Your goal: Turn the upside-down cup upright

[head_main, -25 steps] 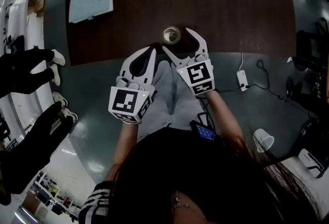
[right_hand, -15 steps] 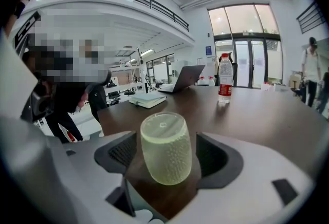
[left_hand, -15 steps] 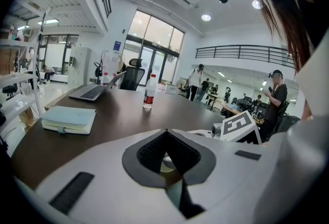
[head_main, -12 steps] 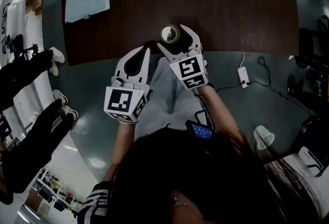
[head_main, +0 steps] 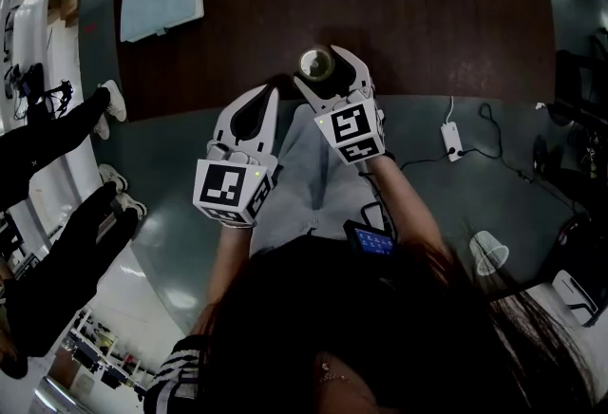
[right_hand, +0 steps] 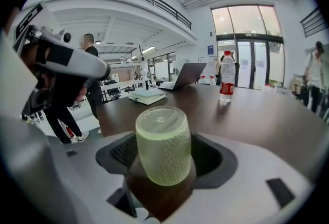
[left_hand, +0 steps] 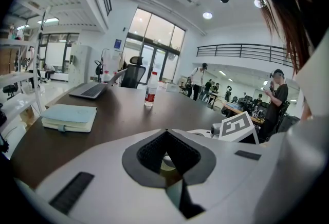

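Note:
A pale green dimpled cup (head_main: 315, 64) stands upside down near the front edge of the dark wooden table (head_main: 427, 13). My right gripper (head_main: 323, 70) is open, with one jaw on each side of the cup (right_hand: 162, 135). In the right gripper view the closed base faces up, and the right gripper (right_hand: 165, 164) shows dark pads close beside the cup's walls. My left gripper (head_main: 269, 94) hangs just left of it at the table edge, shut and empty. In the left gripper view the left gripper (left_hand: 167, 133) has its jaws met at the tip.
A pale notebook (head_main: 161, 2) lies at the table's far left. A water bottle (right_hand: 226, 76) and a laptop (right_hand: 185, 75) stand farther back. On the floor are a power strip (head_main: 454, 141) and a paper cup (head_main: 489, 253). A person in dark clothes (head_main: 47, 137) stands at left.
My right gripper has come down and a little left, so the cup now sits between its jaws instead of off its left jaw. The left gripper has hardly moved.

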